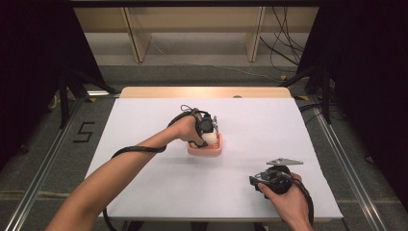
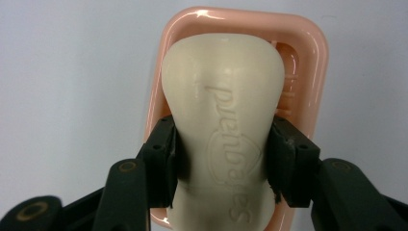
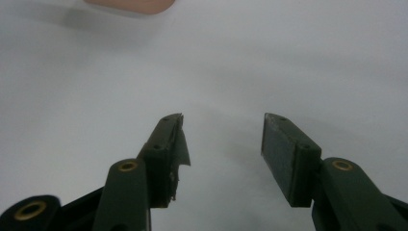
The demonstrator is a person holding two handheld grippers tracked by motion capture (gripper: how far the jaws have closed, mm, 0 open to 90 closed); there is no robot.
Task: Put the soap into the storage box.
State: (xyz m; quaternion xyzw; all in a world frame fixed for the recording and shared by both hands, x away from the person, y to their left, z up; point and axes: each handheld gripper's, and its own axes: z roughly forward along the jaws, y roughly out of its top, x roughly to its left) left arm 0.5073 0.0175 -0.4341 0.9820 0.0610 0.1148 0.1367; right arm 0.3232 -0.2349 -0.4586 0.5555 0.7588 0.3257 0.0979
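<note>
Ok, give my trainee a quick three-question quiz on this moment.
1. True or false: the left gripper is shut on the soap.
2. What lies directly beneath the soap? A) a blue bowl B) a pink dish C) a sponge
3. Fill in: the right gripper has its jaws ____, with nothing between them.

Key: 1 true; 2 B; 3 open.
</note>
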